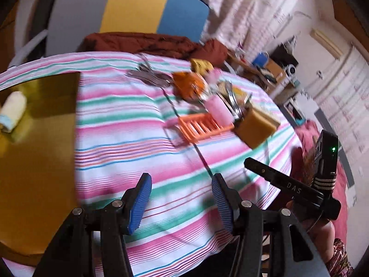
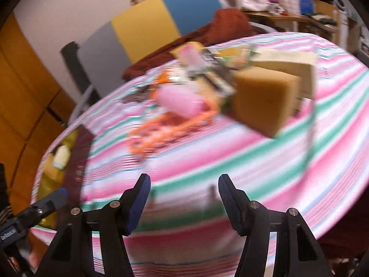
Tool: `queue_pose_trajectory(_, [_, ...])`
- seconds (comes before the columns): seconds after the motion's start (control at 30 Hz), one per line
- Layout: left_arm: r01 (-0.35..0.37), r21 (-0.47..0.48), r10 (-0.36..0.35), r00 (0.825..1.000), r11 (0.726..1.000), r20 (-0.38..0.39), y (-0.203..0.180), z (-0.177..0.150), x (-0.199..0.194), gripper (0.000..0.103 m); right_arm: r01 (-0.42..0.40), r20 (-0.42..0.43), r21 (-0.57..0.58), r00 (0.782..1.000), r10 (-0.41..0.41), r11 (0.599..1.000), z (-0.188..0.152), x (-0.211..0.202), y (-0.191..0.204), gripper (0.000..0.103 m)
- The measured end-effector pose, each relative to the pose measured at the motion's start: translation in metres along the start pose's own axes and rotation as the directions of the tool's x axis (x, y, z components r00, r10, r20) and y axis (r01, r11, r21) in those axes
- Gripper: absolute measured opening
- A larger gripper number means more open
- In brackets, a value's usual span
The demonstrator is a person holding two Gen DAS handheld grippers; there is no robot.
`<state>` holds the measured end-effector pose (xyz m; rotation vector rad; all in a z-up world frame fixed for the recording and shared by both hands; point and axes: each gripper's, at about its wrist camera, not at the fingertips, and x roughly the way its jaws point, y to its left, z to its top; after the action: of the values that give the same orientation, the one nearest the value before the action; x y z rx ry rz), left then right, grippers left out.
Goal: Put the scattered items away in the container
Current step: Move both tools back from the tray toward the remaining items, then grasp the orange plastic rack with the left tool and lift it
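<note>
Both my grippers hang empty over the table's near edge, the left gripper [image 1: 182,198] and right gripper [image 2: 184,200] each with jaws apart. Farther in, toward the table's far right side, sit the tan container [image 1: 254,128], an orange rack [image 1: 199,127] and a pink cup [image 1: 219,109], touching one another. Scattered metal utensils [image 1: 147,75] lie near the far edge.

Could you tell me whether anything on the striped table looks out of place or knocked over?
Yes: a pink cup lies on its side against the orange rack, beside the tan box holding cutlery. Further back, spoons lie loose on the cloth. Blur hides finer detail.
</note>
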<state>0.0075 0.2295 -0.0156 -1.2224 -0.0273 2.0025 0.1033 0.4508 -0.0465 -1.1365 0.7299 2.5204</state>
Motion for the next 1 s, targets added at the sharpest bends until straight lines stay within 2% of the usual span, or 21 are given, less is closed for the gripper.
queue_pose_trajectory(0.23, [-0.007, 0.053, 0.009, 0.999, 0.999, -0.044, -0.024, 0.008, 0.036, 0.055, 0.03, 0.033, 0.086, 0.999, -0.033, 0.996, 0.0, -0.001, -0.046, 0.062])
queue_pose_trajectory(0.4, [-0.021, 0.079, 0.024, 0.999, 0.997, -0.038, -0.036, 0.027, 0.051, 0.055, 0.048, 0.06, 0.081, 0.997, -0.053, 0.996, 0.01, -0.005, -0.056, 0.063])
queue_pose_trajectory(0.57, [-0.052, 0.17, 0.054, 0.999, 0.984, -0.006, -0.053, 0.049, 0.07, 0.055, 0.034, 0.082, 0.127, 0.996, -0.045, 0.991, 0.013, -0.009, -0.067, 0.065])
queue_pose_trajectory(0.7, [-0.041, 0.259, 0.049, 0.999, 0.965, -0.024, -0.065, 0.059, 0.094, 0.055, 0.025, 0.072, 0.125, 0.997, -0.034, 0.992, 0.012, -0.005, -0.065, 0.066])
queue_pose_trajectory(0.77, [-0.04, 0.292, 0.061, 0.996, 0.956, -0.064, -0.068, 0.06, 0.11, 0.055, 0.019, 0.071, 0.119, 0.997, -0.028, 0.993, 0.011, -0.006, -0.064, 0.066])
queue_pose_trajectory(0.9, [-0.03, 0.252, 0.067, 0.988, 0.967, -0.14, -0.06, 0.059, 0.129, 0.055, 0.01, 0.067, 0.116, 0.998, -0.018, 0.993, 0.011, -0.006, -0.062, 0.066])
queue_pose_trajectory(1.0, [0.02, 0.193, 0.013, 0.986, 0.981, -0.167, -0.052, 0.055, 0.125, 0.055, 0.009, 0.066, 0.119, 0.998, -0.017, 0.993, 0.01, -0.007, -0.063, 0.068])
